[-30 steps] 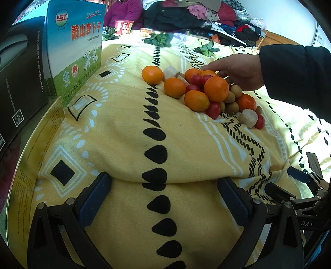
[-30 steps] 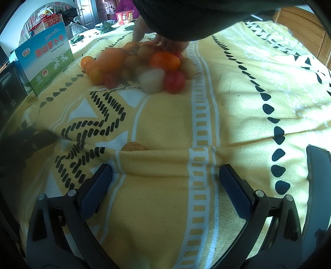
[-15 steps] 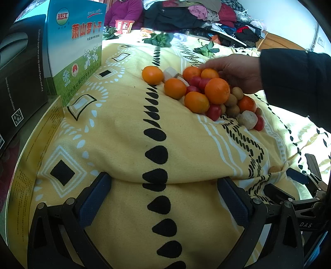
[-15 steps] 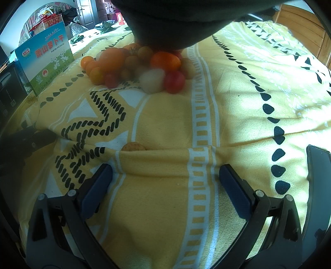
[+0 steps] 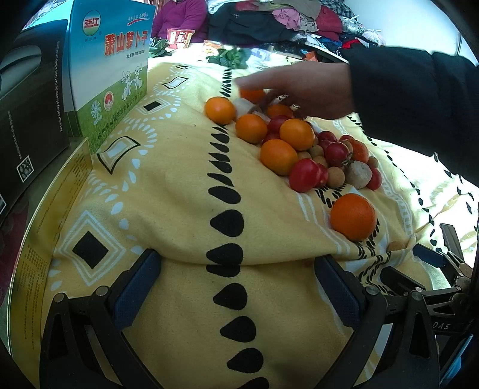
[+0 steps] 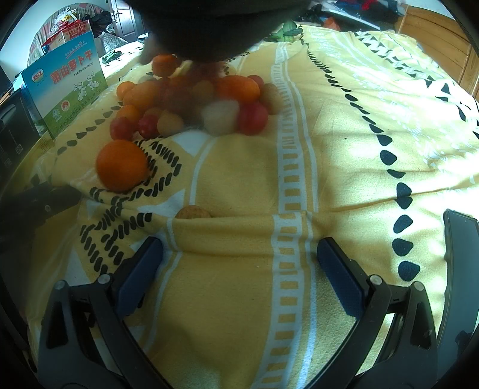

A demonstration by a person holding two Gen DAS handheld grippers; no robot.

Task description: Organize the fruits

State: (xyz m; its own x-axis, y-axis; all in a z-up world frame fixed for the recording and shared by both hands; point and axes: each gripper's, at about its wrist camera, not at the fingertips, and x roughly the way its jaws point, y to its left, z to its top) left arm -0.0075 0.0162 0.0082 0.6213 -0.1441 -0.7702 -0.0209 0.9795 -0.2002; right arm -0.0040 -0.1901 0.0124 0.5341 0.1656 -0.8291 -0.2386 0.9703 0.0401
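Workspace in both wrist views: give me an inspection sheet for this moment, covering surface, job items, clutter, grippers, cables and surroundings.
Surface: yellow patterned blanket, creased near the grippers.
Job's things: fruit pile of oranges, red and small brown fruits; one lone orange lies apart, nearer the cameras; a bare hand reaches over the pile.
Clutter: small brown fruit at a fold; dark phone at the right edge.
Grippers: left gripper and right gripper both open, holding nothing.
Cables: nothing seen.
Surroundings: printed carton, clothes heap, leafy greens.
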